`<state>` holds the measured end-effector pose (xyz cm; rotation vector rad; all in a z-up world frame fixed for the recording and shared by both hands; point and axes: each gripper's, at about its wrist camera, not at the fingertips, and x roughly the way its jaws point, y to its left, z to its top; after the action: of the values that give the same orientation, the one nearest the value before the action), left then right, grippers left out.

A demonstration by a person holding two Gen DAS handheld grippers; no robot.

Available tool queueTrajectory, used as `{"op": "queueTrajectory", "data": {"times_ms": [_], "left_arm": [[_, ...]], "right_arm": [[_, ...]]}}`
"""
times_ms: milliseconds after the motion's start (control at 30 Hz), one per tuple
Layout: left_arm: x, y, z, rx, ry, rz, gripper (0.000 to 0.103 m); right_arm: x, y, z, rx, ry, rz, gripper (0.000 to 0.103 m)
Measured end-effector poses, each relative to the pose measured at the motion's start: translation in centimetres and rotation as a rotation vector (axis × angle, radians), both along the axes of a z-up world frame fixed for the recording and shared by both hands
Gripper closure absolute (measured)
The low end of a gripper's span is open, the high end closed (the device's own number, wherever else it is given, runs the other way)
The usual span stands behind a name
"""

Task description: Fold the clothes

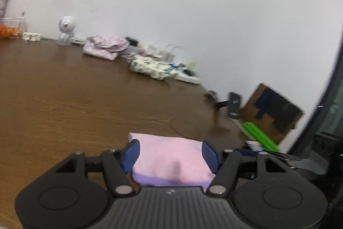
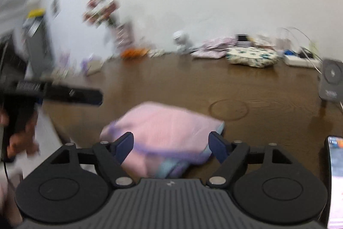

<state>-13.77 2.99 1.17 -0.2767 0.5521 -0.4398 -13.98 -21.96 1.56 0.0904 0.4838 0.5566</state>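
Overall, the table is a dark brown wood-grain top running back to a white wall. A faint ring mark shows in the grain beyond the near garment.

The pink garment lies folded on the near part of the table, a flat pad with a purple edge along its near side. In the right wrist view the same garment shows pale blue at its near and right edges.

The left gripper stands open. Its blue pads flank the garment on either side; they sit close to the cloth, and whether they brush it cannot be settled from this view. The right gripper is also open, its blue pads spread wide over the near edge of the garment and clear of it.

At the far edge, near the wall, lie two more folded bundles: a pink-patterned one and a white one with blue-green print, just apart from each other. A small white fan-like device stands to their left. A cardboard box sits at the right, with green tubes in front of it.

At the left of the right wrist view, a hand grips a black handle; motion blur is heavy there.
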Motion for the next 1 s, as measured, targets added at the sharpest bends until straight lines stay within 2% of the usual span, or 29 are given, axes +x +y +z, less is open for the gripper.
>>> {"op": "queueTrajectory", "data": {"times_ms": [67,133,233,333,400,467,500,567,700,733,767,833,867,967,1000], "left_arm": [[1.6,-1.0,-1.0,0.027,0.077,-0.001,0.042],[2.6,-1.7,-2.0,0.072,0.165,0.014,0.044],[2.2,-1.7,-2.5,0.085,0.15,0.014,0.043],[1.8,-2.3,-2.5,0.138,0.142,0.01,0.043],[1.5,-2.7,-2.5,0.167,0.146,0.011,0.039],[1.5,-3.1,-2.4,0.163,0.162,0.002,0.032],[1.6,-3.3,-2.3,0.16,0.171,-0.012,0.031],[1.7,-3.7,-2.3,0.161,0.181,-0.041,0.031],[1.6,-4.6,-2.2,0.222,0.172,-0.059,0.034],[1.5,-4.6,-2.2,0.227,0.174,-0.064,0.04],[1.5,-4.6,-2.2,0.231,0.177,-0.07,0.052],[1.7,-4.2,-2.3,0.177,0.199,-0.086,0.071],[1.7,-4.0,-2.4,0.144,0.211,-0.089,0.074],[1.3,-4.1,-2.5,0.15,0.175,-0.091,0.082],[1.2,-4.1,-2.4,0.144,0.169,-0.088,0.084]], "right_arm": [[1.4,0.2,-0.5,0.012,0.03,-0.05,0.025],[1.9,0.6,-1.2,-0.017,0.044,-0.08,0.025],[1.8,1.0,-2.2,-0.072,0.059,-0.084,0.025],[1.7,1.3,-2.9,-0.091,0.061,-0.084,0.022],[1.7,1.8,-2.9,-0.113,0.05,-0.083,0.021],[1.6,1.9,-3.0,-0.116,0.048,-0.075,0.021],[1.5,2.1,-3.0,-0.117,0.046,-0.07,0.021],[1.3,2.4,-3.1,-0.127,0.036,-0.061,0.024],[0.6,3.2,-3.3,-0.156,-0.008,-0.034,0.035],[0.4,3.4,-3.4,-0.168,-0.023,-0.028,0.036],[0.3,3.5,-3.5,-0.172,-0.034,-0.02,0.039],[0.1,3.4,-3.5,-0.161,-0.03,0.004,0.047],[0.1,3.5,-3.4,-0.154,-0.027,0.028,0.062],[0.1,3.5,-3.1,-0.119,-0.001,0.073,0.082],[0.1,3.4,-3.0,-0.102,0.008,0.075,0.084]]}}
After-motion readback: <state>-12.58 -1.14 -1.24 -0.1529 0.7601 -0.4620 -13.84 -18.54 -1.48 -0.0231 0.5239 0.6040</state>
